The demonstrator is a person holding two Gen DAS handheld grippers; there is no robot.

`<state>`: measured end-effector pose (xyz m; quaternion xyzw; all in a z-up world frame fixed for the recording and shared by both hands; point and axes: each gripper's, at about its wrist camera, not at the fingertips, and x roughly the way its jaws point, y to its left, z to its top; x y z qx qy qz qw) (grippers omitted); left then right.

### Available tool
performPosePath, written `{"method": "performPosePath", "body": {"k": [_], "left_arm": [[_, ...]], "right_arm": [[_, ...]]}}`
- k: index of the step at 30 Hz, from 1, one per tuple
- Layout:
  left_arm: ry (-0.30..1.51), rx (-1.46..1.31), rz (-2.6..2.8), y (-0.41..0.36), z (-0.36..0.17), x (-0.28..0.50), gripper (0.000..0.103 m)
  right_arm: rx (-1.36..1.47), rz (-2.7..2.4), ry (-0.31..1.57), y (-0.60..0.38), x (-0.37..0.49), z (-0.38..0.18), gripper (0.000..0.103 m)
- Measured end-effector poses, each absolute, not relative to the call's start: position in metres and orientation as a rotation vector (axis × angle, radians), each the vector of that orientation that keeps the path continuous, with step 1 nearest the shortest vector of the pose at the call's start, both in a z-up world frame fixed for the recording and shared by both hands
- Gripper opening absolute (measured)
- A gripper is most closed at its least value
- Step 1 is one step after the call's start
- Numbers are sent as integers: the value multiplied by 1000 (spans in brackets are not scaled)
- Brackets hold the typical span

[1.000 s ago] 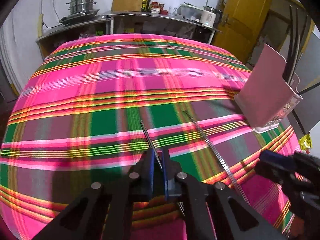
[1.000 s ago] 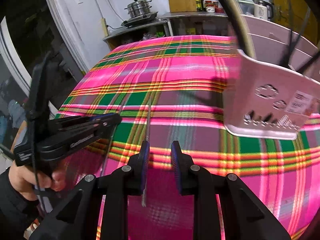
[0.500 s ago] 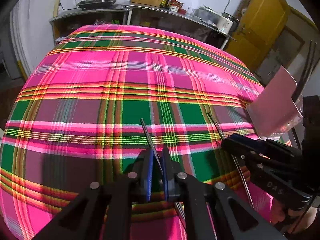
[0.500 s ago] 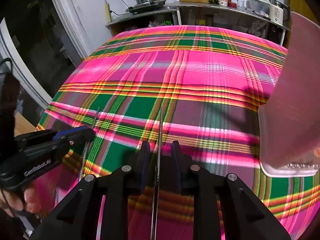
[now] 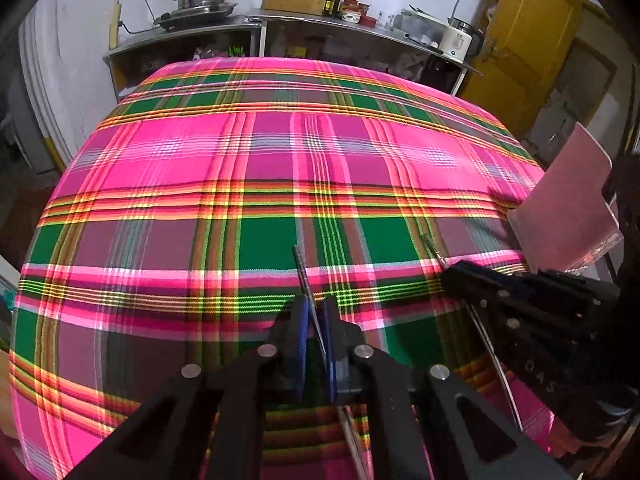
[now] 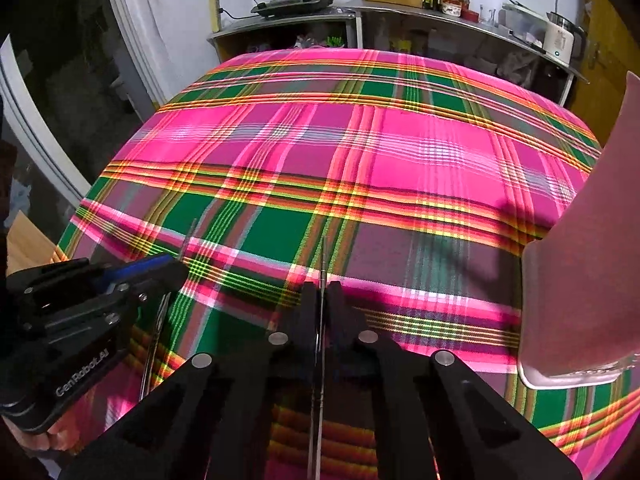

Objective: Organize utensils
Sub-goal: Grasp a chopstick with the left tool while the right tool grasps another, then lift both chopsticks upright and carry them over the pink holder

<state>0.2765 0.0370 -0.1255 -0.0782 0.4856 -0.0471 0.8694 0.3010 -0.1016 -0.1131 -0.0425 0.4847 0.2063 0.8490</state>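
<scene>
Two thin metal utensils lie on the plaid tablecloth: the left gripper is clamped on one utensil, the right gripper on the other. Neither has yet reached the pink holder at the right, so the lift and drop probably remain.

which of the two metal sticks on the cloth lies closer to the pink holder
The one clamped in the right gripper, the stick on the side of the pink holder; the left gripper's stick lies farther from it.
</scene>
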Motion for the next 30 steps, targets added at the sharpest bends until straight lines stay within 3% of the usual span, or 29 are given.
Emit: {"method": "performPosePath", "body": {"k": [30], "left_arm": [[789,-179,-280,15,-3,221,4]], "right_arm": [[41,441,778,-156,228,9,5]]}}
